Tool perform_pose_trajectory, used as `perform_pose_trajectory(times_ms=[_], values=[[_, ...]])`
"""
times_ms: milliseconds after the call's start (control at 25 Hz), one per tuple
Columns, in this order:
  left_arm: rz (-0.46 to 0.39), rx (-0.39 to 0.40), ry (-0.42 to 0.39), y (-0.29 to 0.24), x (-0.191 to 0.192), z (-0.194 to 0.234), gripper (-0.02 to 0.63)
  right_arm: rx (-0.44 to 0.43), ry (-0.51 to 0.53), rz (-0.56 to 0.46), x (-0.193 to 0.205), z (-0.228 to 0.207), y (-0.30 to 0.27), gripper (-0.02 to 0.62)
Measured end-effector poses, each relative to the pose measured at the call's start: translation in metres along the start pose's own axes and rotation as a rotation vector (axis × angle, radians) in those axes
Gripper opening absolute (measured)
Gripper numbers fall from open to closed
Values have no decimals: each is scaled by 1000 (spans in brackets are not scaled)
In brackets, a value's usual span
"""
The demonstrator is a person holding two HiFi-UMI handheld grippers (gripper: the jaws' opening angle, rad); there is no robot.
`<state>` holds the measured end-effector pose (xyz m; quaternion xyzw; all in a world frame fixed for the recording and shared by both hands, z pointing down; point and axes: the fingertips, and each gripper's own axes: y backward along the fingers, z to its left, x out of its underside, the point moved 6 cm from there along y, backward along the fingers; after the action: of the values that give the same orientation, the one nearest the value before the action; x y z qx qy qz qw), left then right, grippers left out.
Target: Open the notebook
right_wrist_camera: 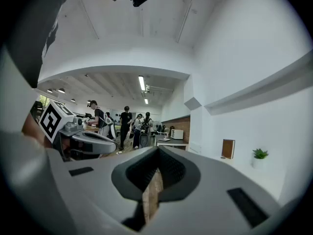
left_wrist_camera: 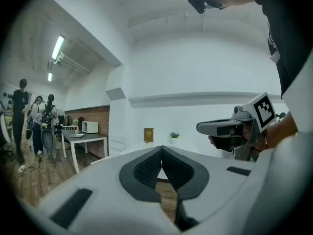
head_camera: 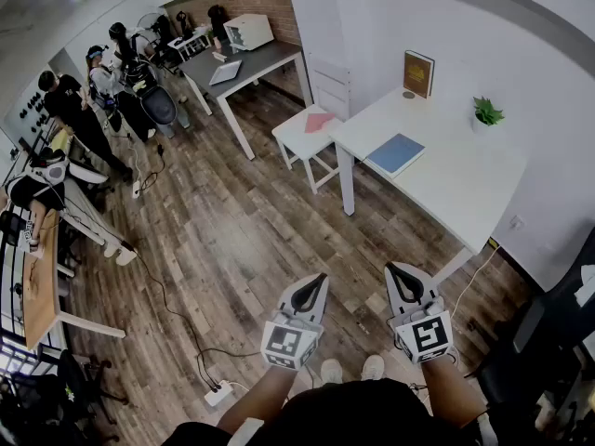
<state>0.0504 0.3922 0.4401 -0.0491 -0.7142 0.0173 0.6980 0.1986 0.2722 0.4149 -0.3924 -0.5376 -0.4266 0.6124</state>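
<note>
A blue notebook [head_camera: 395,153] lies shut on the white table [head_camera: 465,189] at the right of the head view. Both grippers are held level over the wooden floor, well short of that table. My left gripper [head_camera: 322,278] is shut with nothing in it, and my right gripper [head_camera: 390,268] beside it is shut and empty too. In the left gripper view the jaws [left_wrist_camera: 161,149] meet at their tips, with the right gripper [left_wrist_camera: 230,129] to the right. The right gripper view shows its jaws [right_wrist_camera: 157,150] closed in the same way. The notebook shows in neither gripper view.
A brown book [head_camera: 418,72] stands upright and a small potted plant [head_camera: 485,112] sits at the table's far side. A white stool [head_camera: 311,133] with a pink sheet stands by the table. A grey desk [head_camera: 244,66], several people and floor cables with a power strip [head_camera: 218,395] are to the left.
</note>
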Motion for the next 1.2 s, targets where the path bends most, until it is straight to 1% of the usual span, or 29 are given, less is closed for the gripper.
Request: perform_pose_trajectory(times_ms=[80,320,400,480,560,640,720,840,960,1080,1200], values=[[-6,3,2,-2,-4,-10,5,0,11,-3,0,-4,9,3],[-6,4,-6,-9,-10,-33,5,7,-15,-6,-1,-16,30,3],[-1,-4,-2,-11,-10,-39,5,4,-17,-4,1,-23,37,3],[-1,-19,-2,-12,-11,-44,5,-16,-21,-8,2,-30,44,3],[-10,-36,-12,-14,-15,-47,5,-42,3,-28,0,-35,46,3],[-21,-47,-21,-19,-20,-48,5,-47,22,-42,-1,-41,46,3],[-30,-56,-18,-23,-21,-47,5,-45,1,-43,1,-47,42,3],[-36,-67,-7,-32,-18,-39,5,-42,-30,-33,4,-55,27,3],[-31,-64,-4,-44,-14,-22,5,-49,-31,-30,3,-62,3,3],[-27,-68,4,-60,-8,3,5,-49,-27,-29,4,-72,-29,3],[-31,-62,2,-80,-11,36,5,-39,-37,-26,1,-80,-65,3]])
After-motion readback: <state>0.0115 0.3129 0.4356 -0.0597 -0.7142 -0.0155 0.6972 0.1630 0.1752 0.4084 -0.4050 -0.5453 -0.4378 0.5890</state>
